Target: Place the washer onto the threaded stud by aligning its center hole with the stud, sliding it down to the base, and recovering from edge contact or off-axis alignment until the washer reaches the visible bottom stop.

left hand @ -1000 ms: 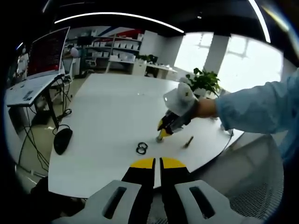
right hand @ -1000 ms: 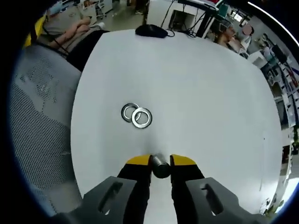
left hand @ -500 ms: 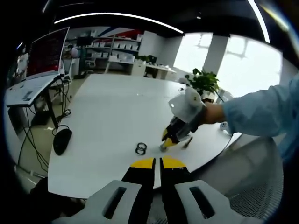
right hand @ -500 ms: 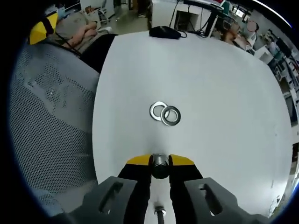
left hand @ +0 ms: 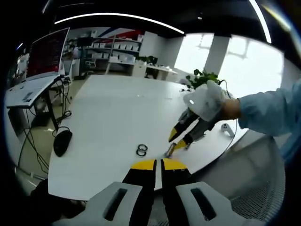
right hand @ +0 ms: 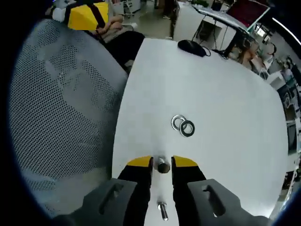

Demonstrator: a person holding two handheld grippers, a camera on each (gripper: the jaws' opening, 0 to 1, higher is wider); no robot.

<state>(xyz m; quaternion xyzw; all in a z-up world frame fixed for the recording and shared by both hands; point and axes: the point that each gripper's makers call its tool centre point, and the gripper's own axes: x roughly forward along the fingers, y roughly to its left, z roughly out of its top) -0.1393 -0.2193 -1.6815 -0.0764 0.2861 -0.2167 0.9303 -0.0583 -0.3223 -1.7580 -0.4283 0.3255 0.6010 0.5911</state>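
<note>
Lifted off the stud (right hand: pixel 163 165) since a second ago, right gripper (right hand: pixel 162 162) with jaws now parted and empty, stud seen between them standing on the table (right hand: pixel 225 94). Nearer, off the table's edge, left gripper (left hand: pixel 155 164) pinched shut on nothing. Just beyond the stud, two overlapping washers (right hand: pixel 183 126) lying flat, untouched; stud set, so next probably reaching farther to pick one washer by its rim.

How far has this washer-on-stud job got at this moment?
Done: nothing seated yet. Both washers lie overlapping on the white table. In hand: the right gripper has the stud between its jaws; whether it is clamped is unclear. Left: the left gripper, jaws together and empty, must fetch a washer and slide it down.
</note>
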